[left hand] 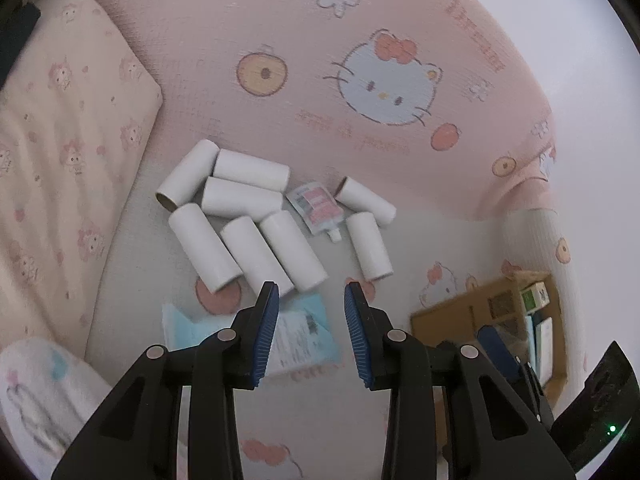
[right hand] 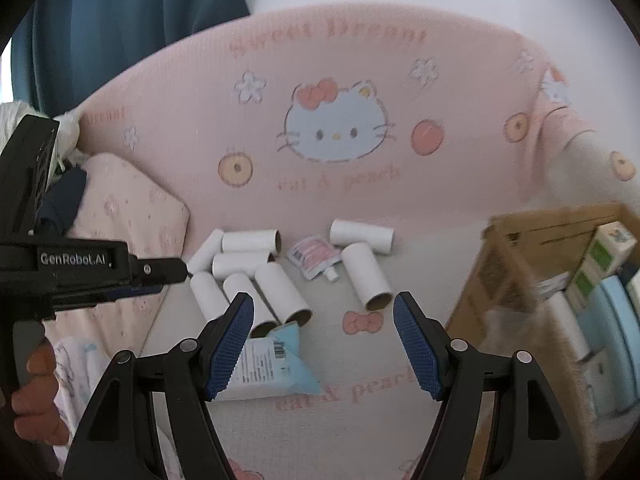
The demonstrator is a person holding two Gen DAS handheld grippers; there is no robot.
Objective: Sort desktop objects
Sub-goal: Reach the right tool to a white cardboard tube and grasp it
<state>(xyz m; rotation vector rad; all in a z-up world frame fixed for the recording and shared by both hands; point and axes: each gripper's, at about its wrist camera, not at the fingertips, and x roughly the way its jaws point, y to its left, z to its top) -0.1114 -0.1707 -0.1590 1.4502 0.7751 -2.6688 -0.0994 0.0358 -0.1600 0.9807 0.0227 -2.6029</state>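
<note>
Several white cardboard tubes lie on the pale bedsheet, also in the right wrist view. A small pink spouted pouch lies among them. A light blue packet lies nearest, also in the right wrist view. My left gripper is open and empty, hovering just above the packet. My right gripper is open and empty, over the sheet right of the packet. The left gripper's body shows at the left of the right wrist view.
A cardboard box holding cartons and packets stands at the right, also in the left wrist view. A pink Hello Kitty blanket rises behind. A pink pillow lies at the left.
</note>
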